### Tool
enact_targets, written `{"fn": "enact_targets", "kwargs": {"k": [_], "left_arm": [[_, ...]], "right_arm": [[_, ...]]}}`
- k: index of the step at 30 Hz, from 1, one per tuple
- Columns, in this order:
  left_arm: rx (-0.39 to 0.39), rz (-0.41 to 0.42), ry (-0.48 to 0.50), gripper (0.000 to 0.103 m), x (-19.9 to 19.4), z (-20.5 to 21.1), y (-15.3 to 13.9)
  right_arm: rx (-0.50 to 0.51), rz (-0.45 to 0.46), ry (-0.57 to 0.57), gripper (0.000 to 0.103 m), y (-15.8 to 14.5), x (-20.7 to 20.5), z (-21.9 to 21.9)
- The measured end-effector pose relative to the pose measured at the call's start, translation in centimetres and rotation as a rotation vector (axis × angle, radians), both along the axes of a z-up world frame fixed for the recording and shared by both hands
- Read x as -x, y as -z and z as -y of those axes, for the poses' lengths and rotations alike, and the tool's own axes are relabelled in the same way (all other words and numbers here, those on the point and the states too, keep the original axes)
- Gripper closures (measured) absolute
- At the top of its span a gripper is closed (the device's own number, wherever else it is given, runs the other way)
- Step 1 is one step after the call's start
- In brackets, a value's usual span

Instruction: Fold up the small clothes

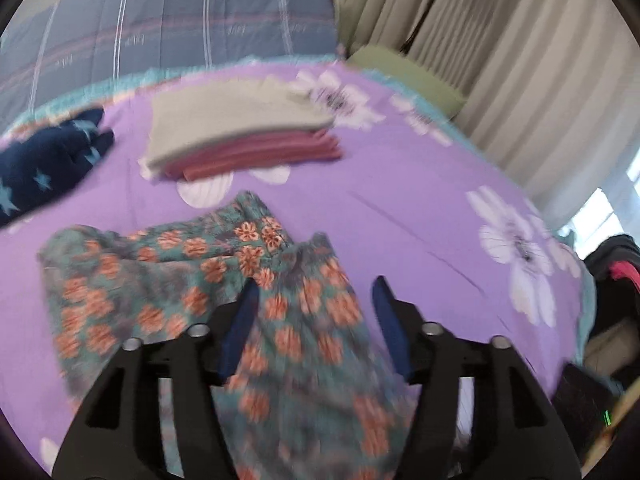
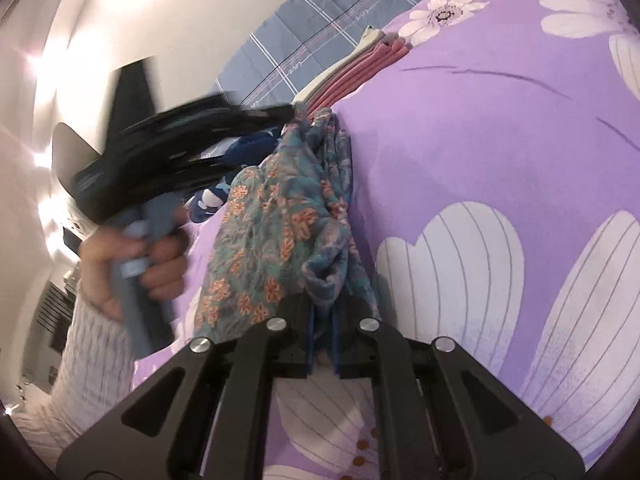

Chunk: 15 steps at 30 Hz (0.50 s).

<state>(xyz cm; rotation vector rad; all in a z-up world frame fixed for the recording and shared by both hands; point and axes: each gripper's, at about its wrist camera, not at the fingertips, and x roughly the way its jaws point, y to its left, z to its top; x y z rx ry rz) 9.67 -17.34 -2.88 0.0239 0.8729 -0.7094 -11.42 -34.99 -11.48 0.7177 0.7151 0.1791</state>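
Observation:
A teal garment with orange flowers [image 1: 200, 280] lies crumpled on the purple flowered bedsheet [image 1: 420, 208]. My left gripper [image 1: 316, 282] is open above it. Its blue fingers [image 1: 242, 324] stand wide apart with cloth beneath and between them, and the pads do not press on it. In the right wrist view my right gripper [image 2: 323, 320] is shut on a bunched edge of the same garment [image 2: 280, 216], which drapes away from it across the sheet. The left gripper [image 2: 192, 152] shows there as a blur, held by a hand [image 2: 136, 260] in a white knit sleeve.
A folded pile, beige on pink [image 1: 240, 132], lies farther up the bed [image 2: 360, 68]. A navy star-print garment [image 1: 48, 160] lies at the left. Behind are a blue plaid quilt [image 1: 180, 20], a green pillow [image 1: 404, 68] and curtains [image 1: 520, 60]. Dark items [image 1: 612, 272] stand past the bed's right edge.

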Motion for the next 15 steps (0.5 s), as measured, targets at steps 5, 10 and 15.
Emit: {"fn": "enact_targets", "kwargs": {"k": [5, 10, 15], "left_arm": [[-0.086, 0.109, 0.055, 0.038, 7.0, -5.0, -0.8], [-0.194, 0.093, 0.070, 0.038, 13.3, -9.0, 2.8], [-0.230, 0.067, 0.021, 0.038, 16.1, -11.4, 5.8]], "right_arm": [[0.022, -0.004, -0.022, 0.094, -0.4, 0.0, -0.4], [-0.005, -0.015, -0.043, 0.076, -0.9, -0.2, -0.2], [0.012, -0.036, -0.054, 0.096, -1.8, -1.2, -0.6]]}}
